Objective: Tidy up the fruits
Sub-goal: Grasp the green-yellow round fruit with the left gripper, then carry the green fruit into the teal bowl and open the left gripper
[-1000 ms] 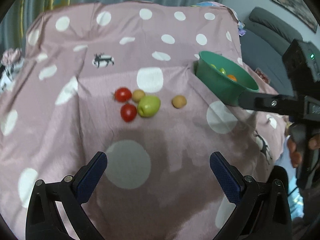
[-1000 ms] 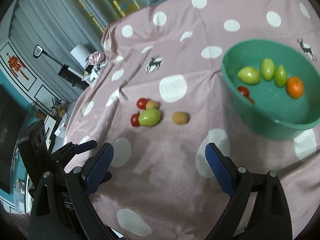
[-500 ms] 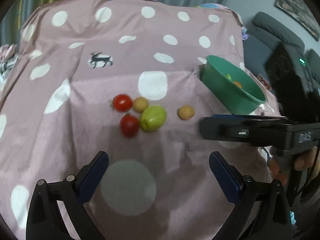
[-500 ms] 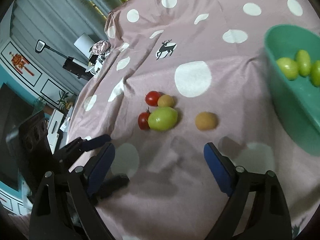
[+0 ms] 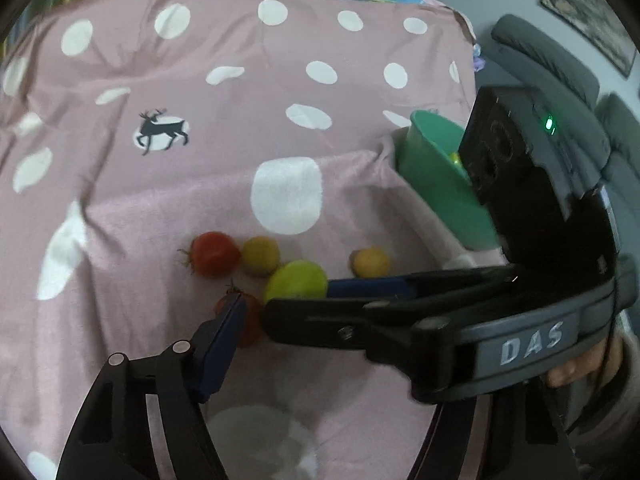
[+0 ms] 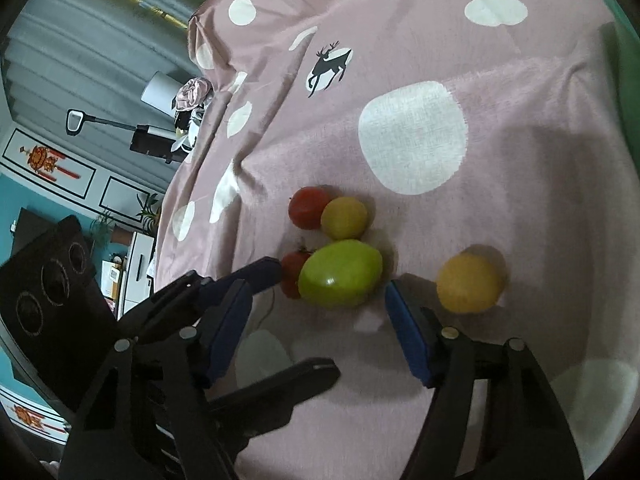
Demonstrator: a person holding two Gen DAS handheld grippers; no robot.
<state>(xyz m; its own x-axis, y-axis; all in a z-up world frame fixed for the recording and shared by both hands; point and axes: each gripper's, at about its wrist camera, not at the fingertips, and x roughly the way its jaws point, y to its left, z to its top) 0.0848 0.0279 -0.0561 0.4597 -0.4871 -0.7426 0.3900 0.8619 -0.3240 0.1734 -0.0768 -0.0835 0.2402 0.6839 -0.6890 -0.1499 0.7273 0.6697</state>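
Fruits lie in a cluster near the middle of the pink spotted cloth (image 6: 520,184): a green fruit (image 6: 340,273), two red tomatoes and a small yellow fruit touching it, and another yellow fruit (image 6: 469,283) set apart toward the right edge. We see the right gripper (image 6: 316,320) closing, its blue pads either side of the green fruit but not yet pressing it. The left gripper (image 5: 256,320) is closing too, around the nearer tomato (image 5: 245,319); one pad sits against its left side, and the other pad is hidden behind the right gripper, so we cannot tell whether it is gripped.

We judge the two tools are crowded. We should close on the widest part of each fruit, gently, and lift one at a time so neighbours do not roll. The green bowl (image 5: 436,184) waits at the right edge of the cloth.
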